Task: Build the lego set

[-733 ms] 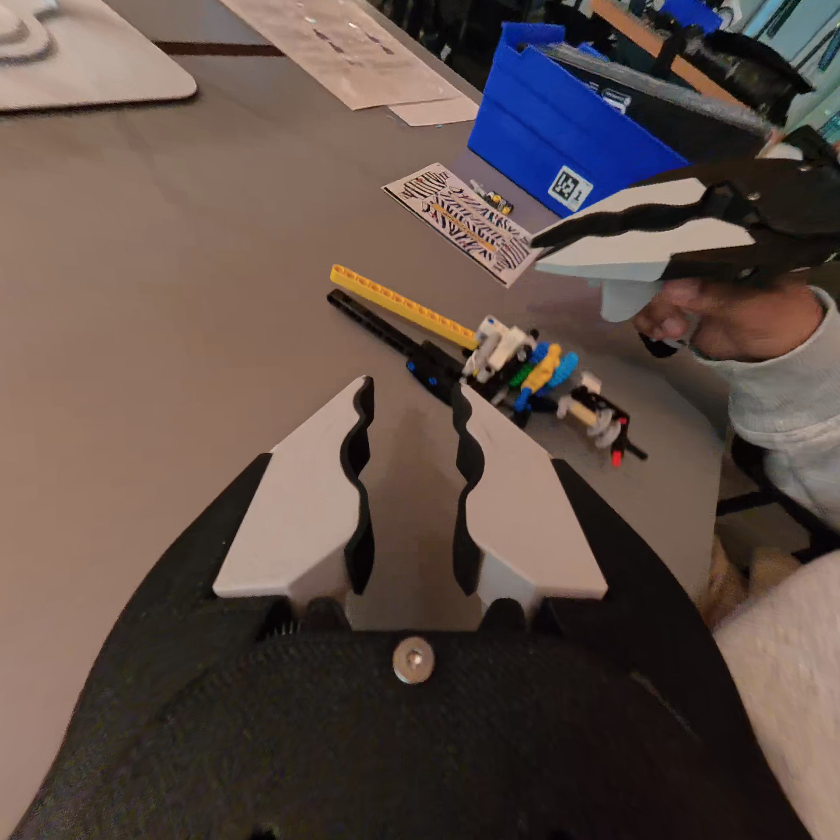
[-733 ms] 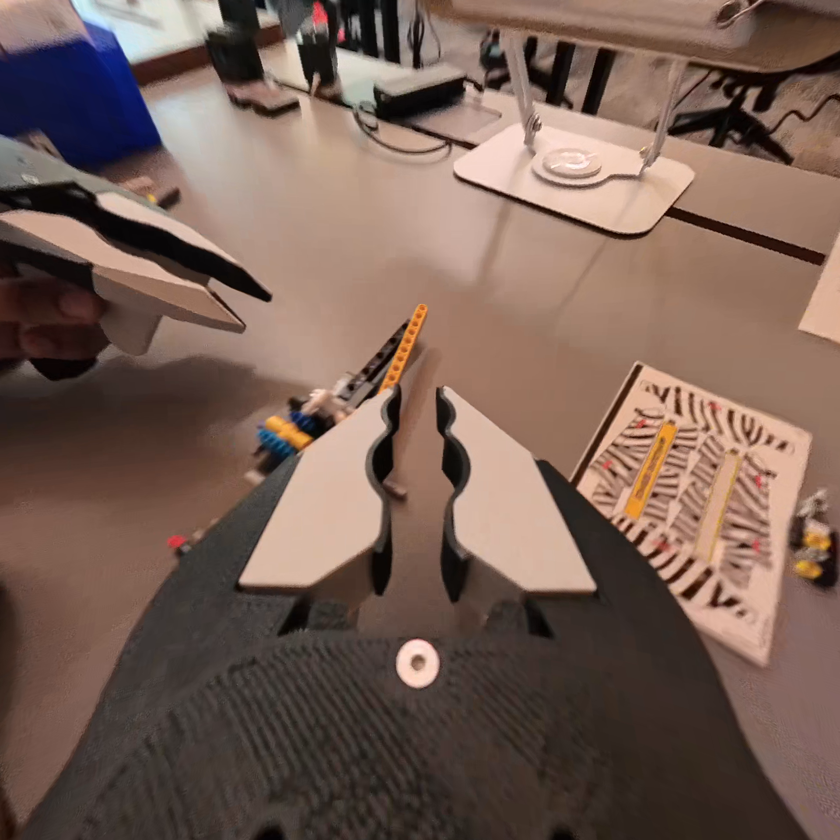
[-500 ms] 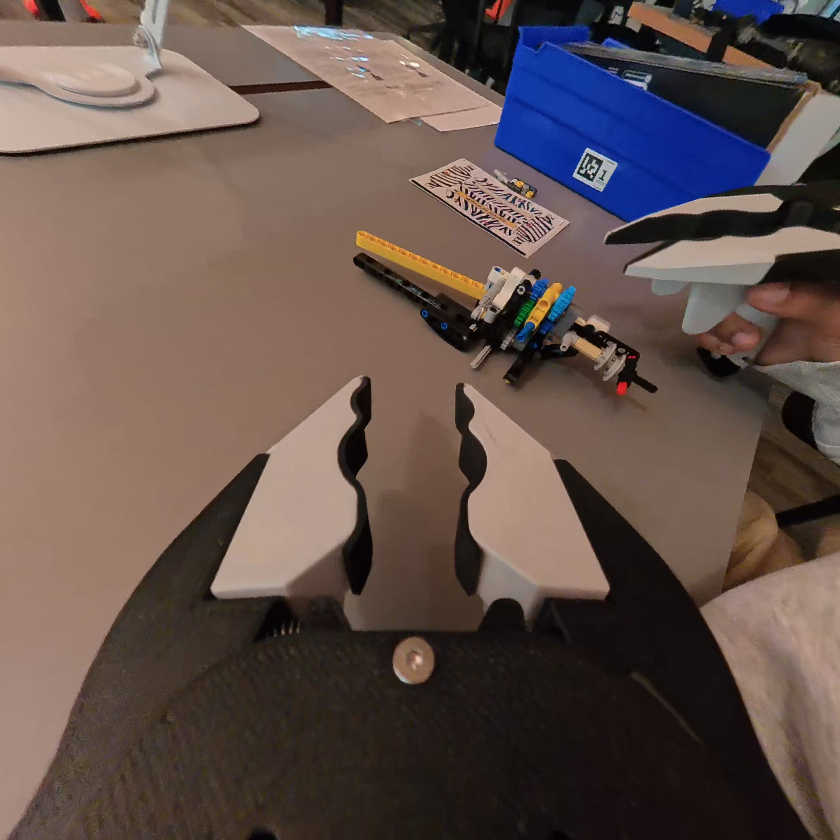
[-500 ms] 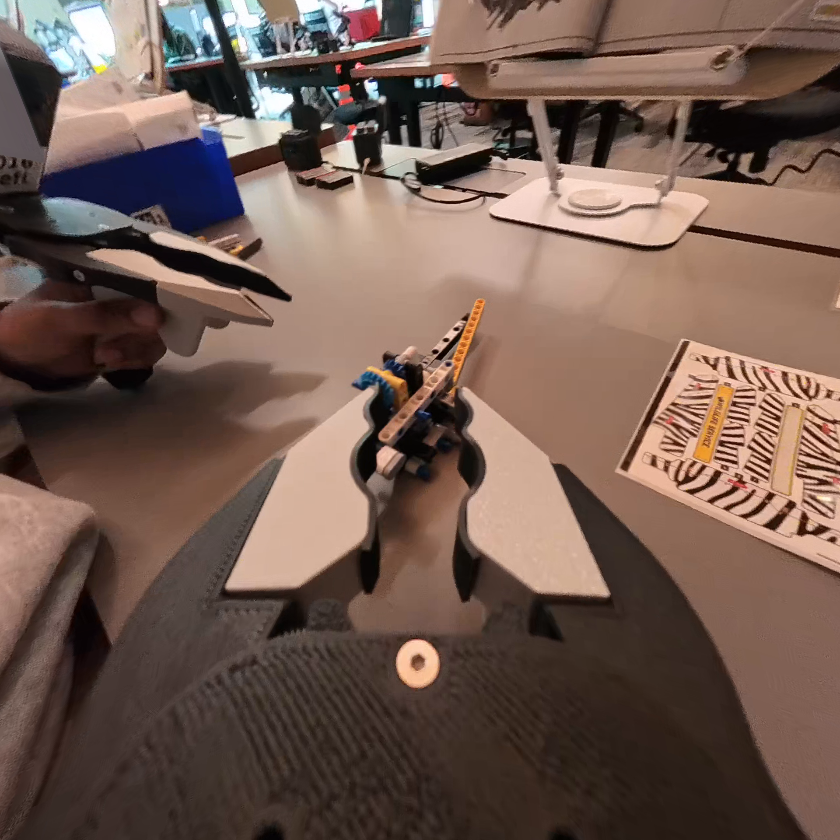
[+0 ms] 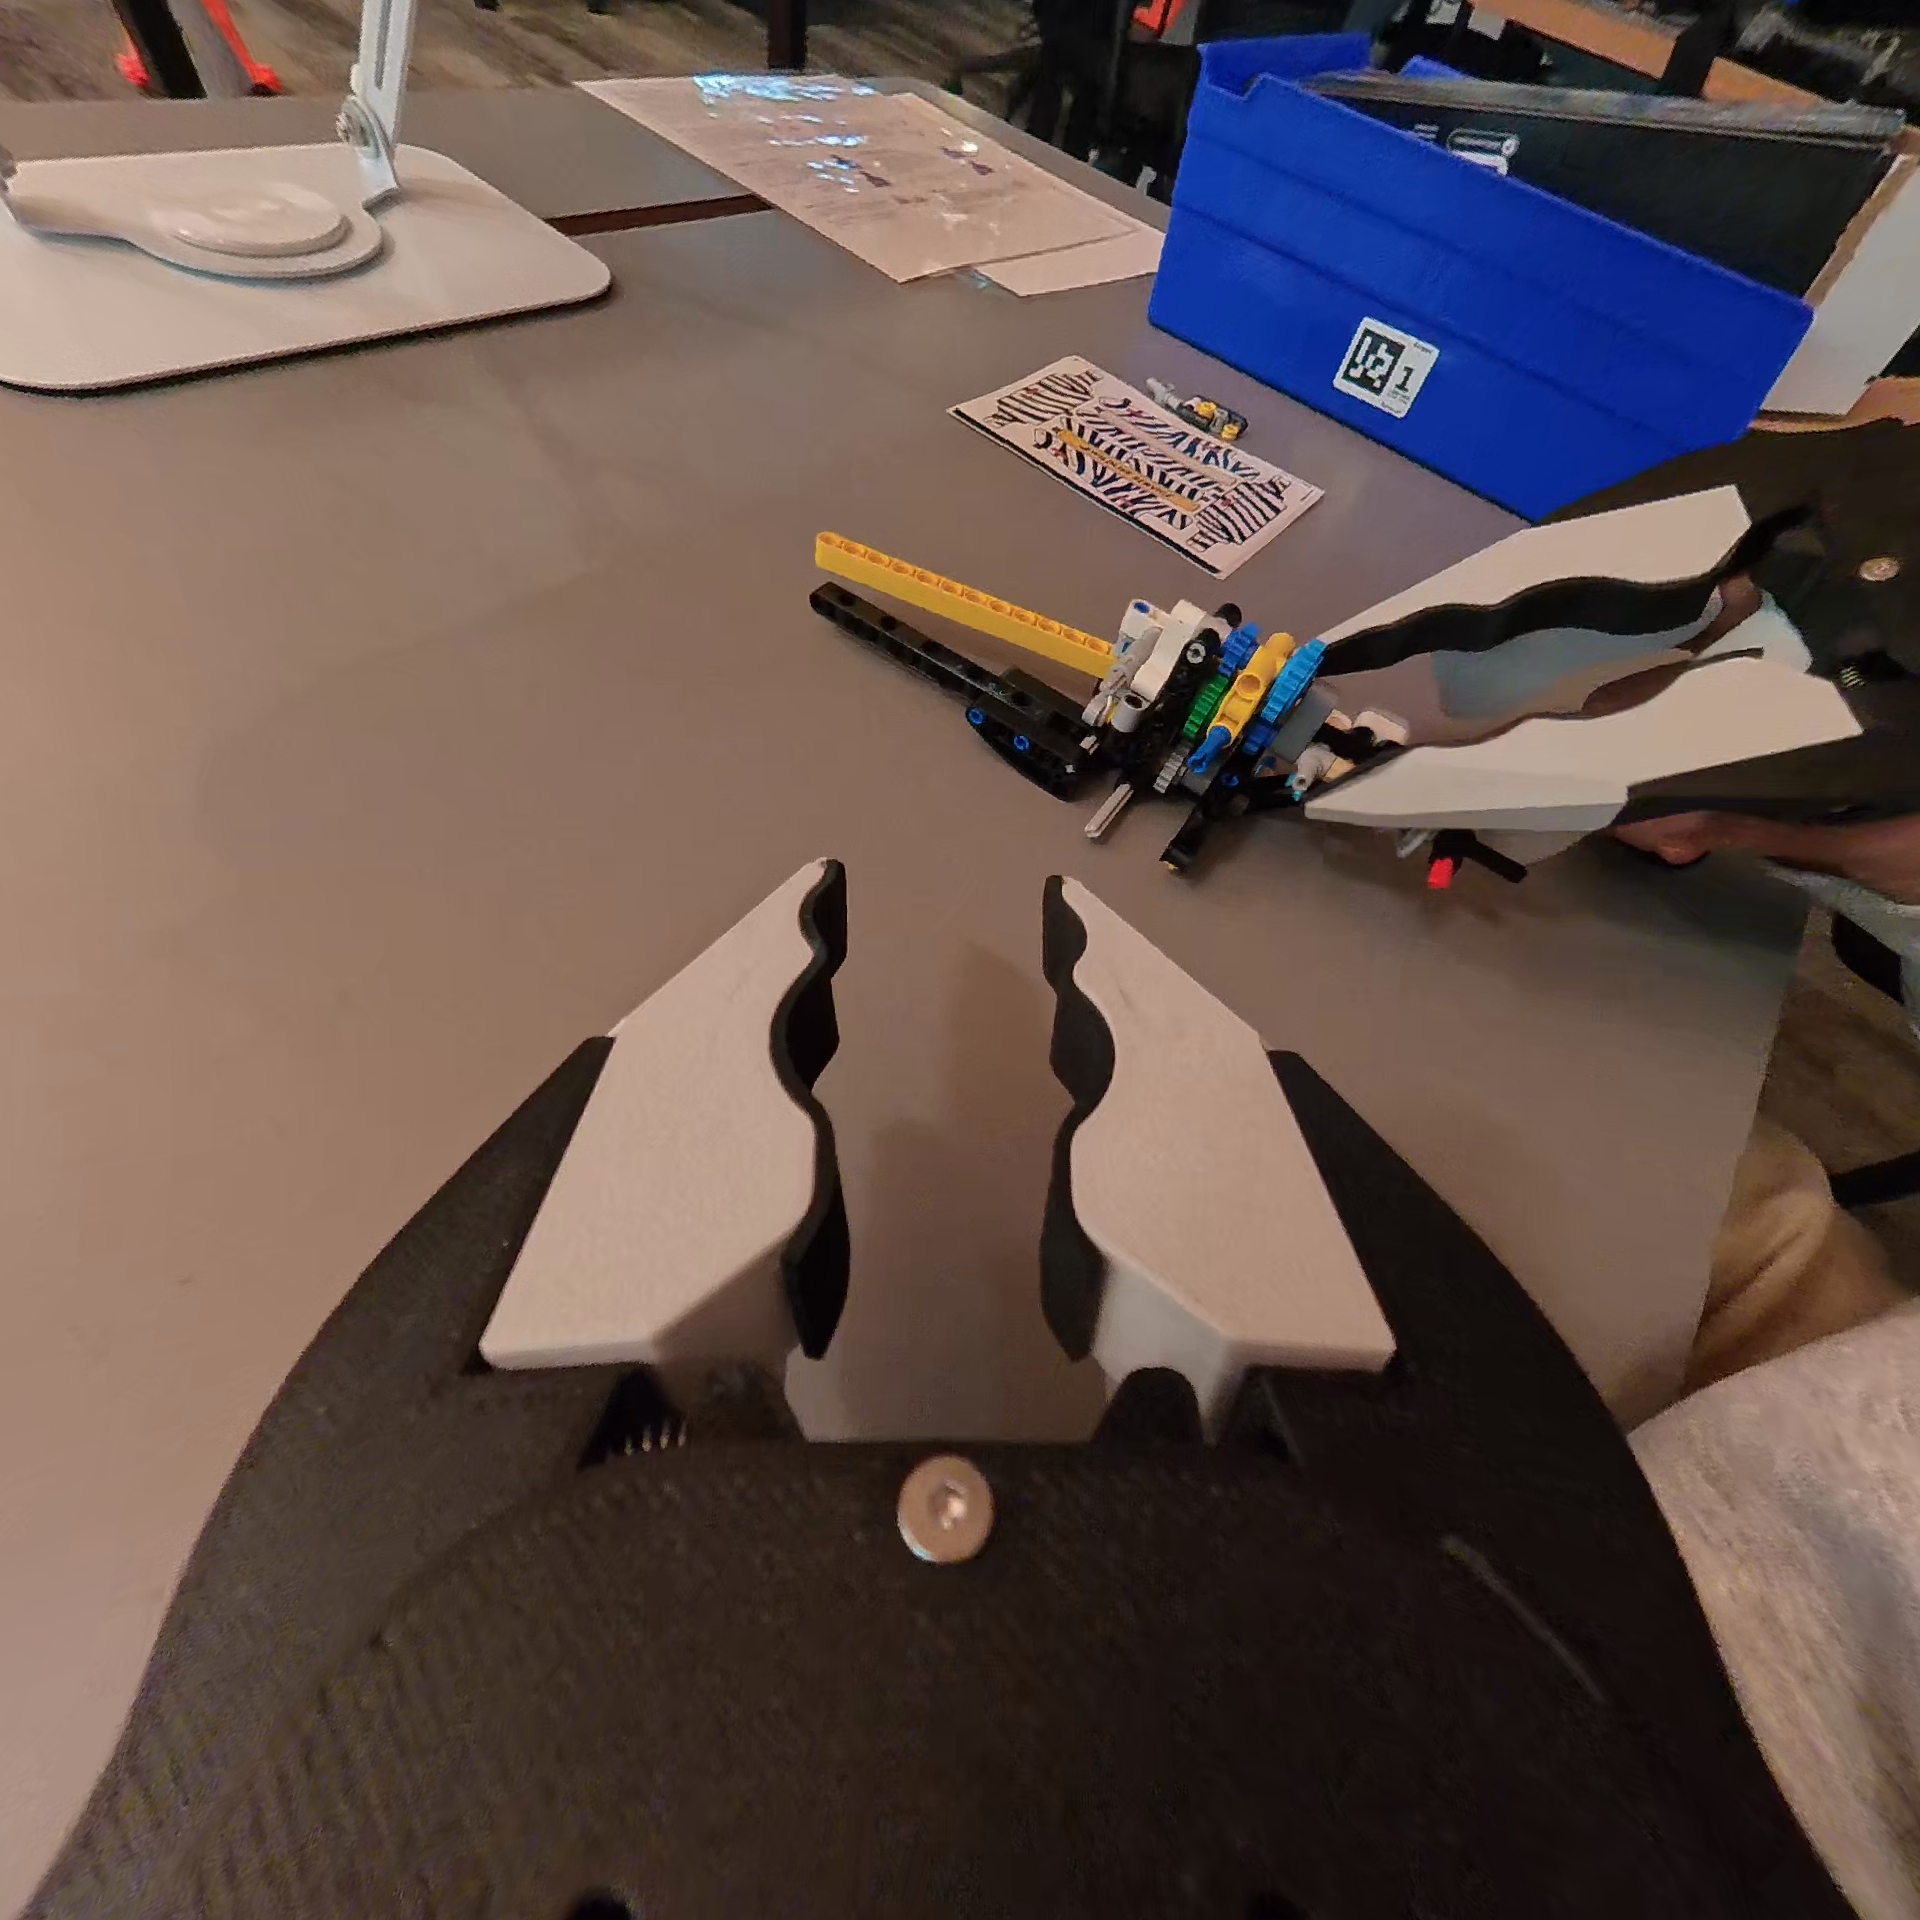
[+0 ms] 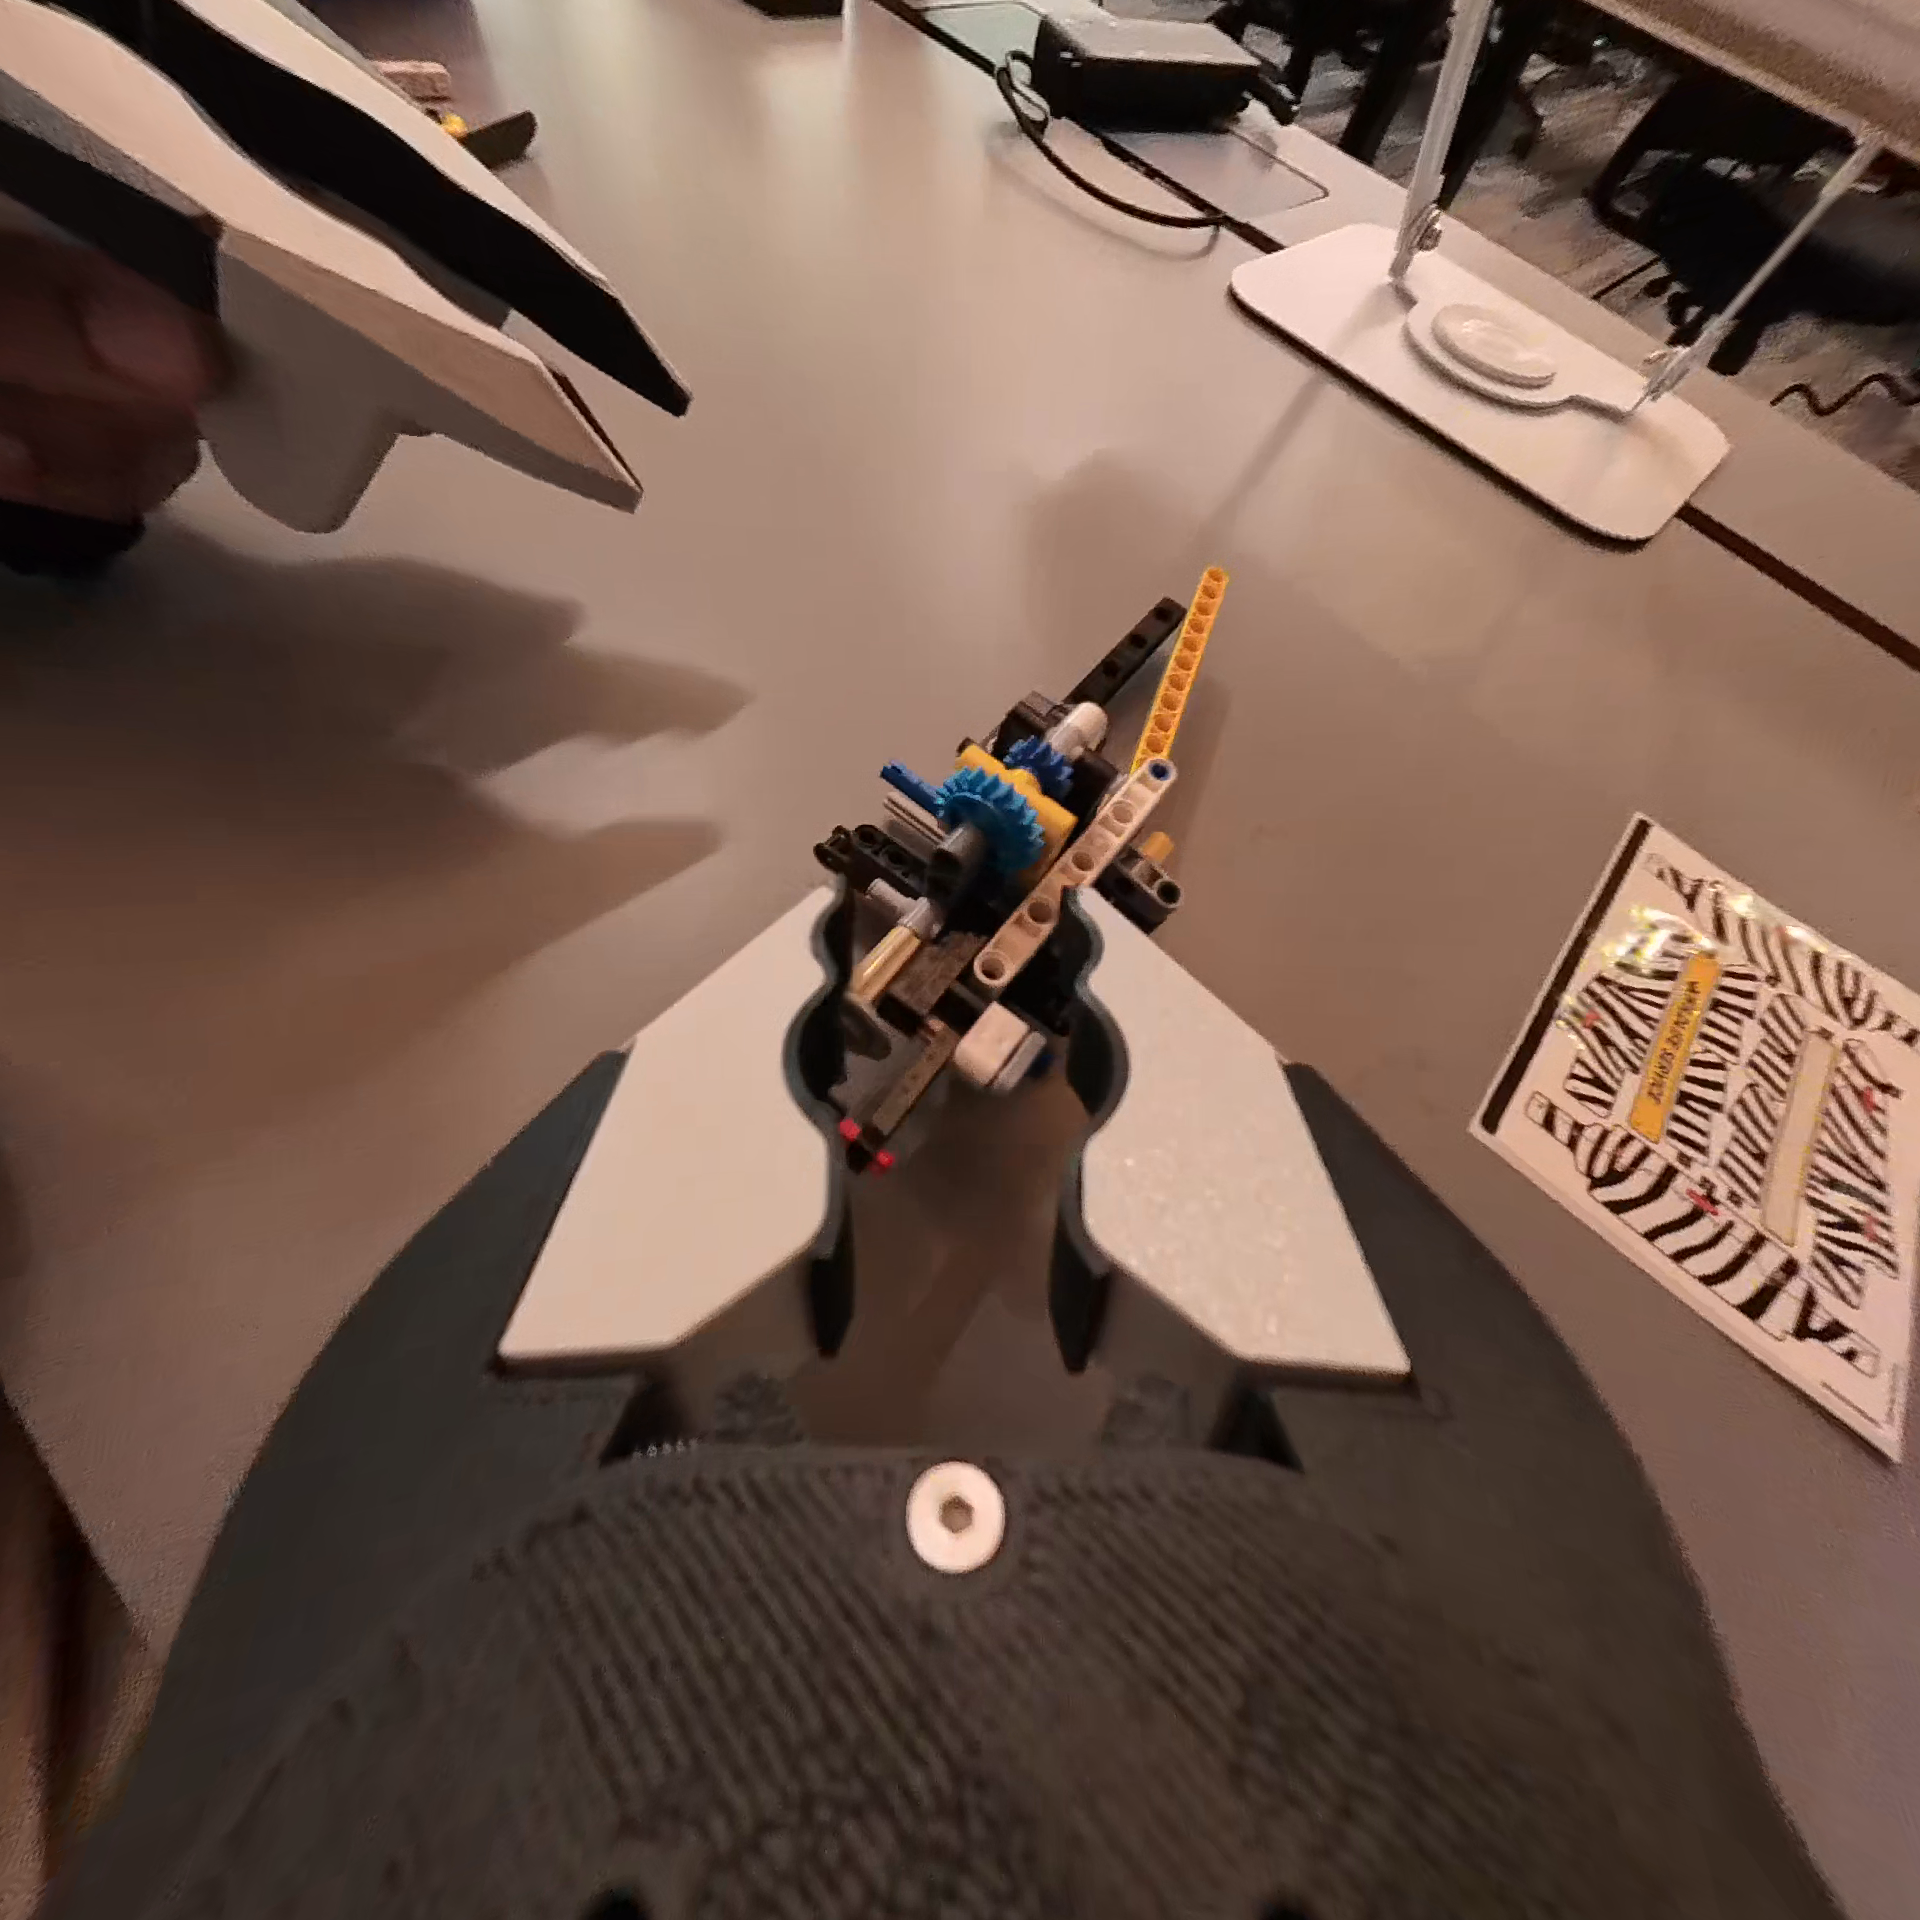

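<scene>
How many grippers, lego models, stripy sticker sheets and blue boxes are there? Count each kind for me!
Grippers: 2, the left gripper and the right gripper
Lego model: 1
Stripy sticker sheet: 1
Blue box: 1
Total: 5

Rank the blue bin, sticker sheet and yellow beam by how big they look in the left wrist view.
1. Blue bin, clearly largest, though partly cut off.
2. Sticker sheet.
3. Yellow beam: about as long as the sheet but far thinner.
</scene>
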`<control>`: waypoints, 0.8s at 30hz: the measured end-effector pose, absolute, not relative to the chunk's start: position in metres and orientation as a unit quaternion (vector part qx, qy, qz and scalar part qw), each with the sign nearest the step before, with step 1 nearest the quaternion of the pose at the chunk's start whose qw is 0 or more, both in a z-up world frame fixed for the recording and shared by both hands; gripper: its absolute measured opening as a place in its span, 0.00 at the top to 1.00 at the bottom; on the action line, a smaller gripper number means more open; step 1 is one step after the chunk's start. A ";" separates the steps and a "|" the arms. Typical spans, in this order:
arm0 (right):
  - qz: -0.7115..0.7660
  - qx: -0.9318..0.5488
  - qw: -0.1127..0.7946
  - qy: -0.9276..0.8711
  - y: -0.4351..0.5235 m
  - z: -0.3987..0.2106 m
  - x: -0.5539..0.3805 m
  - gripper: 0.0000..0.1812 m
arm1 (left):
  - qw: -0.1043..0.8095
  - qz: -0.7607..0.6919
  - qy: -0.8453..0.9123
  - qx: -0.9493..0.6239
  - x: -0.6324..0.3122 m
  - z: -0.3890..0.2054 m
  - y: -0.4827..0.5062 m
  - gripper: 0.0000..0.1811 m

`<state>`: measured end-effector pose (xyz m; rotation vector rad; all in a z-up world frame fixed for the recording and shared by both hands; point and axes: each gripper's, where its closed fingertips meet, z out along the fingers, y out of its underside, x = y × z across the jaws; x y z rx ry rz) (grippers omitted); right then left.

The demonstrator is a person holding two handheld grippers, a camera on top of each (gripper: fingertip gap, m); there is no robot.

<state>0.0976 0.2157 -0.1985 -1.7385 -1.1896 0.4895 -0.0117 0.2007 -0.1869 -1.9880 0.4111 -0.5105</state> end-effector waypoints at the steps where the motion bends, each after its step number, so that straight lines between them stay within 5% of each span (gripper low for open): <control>1: 0.195 -0.710 0.472 -0.485 0.217 -0.198 0.097 0.79 | 0.500 -0.208 0.171 -0.823 -0.011 -0.187 0.201 0.80; 24: 0.175 -0.714 0.533 -0.419 0.257 -0.174 0.096 0.78 | 0.500 -0.177 0.208 -0.822 0.003 -0.190 0.203 0.80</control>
